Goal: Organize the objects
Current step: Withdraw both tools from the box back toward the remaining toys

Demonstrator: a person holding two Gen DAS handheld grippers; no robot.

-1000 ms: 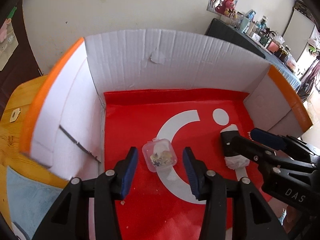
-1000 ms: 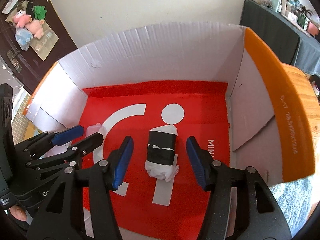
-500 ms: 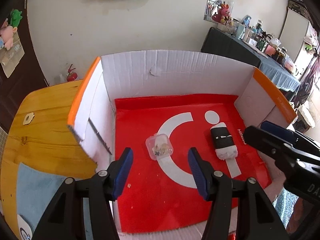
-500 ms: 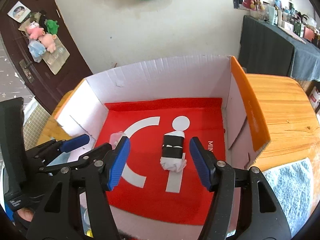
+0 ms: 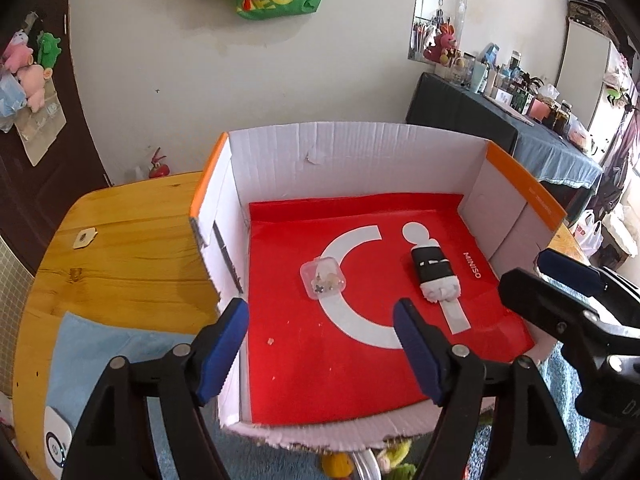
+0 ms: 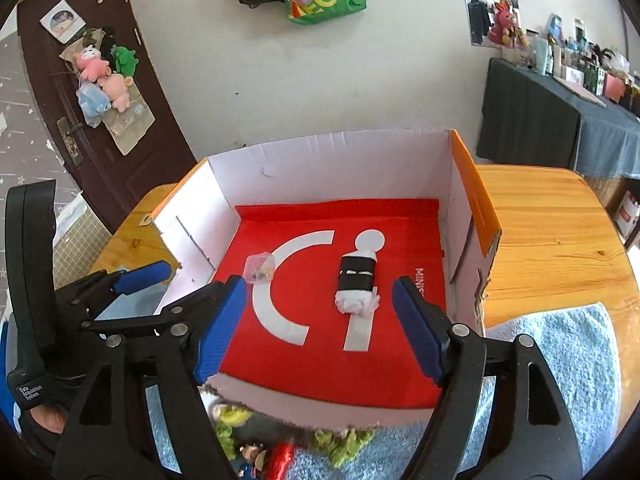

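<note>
While both grippers hang over the near edge of the box (image 5: 360, 152), the clear case (image 5: 323, 278) lies on its red liner (image 5: 320, 360) at frame centre, above and between the left gripper (image 5: 320, 344) pads. The black-banded roll (image 6: 356, 280) lies right of the case, above and between the right gripper (image 6: 318, 330) pads. Both jaws are opening, spread wide, holding and touching nothing.
</note>
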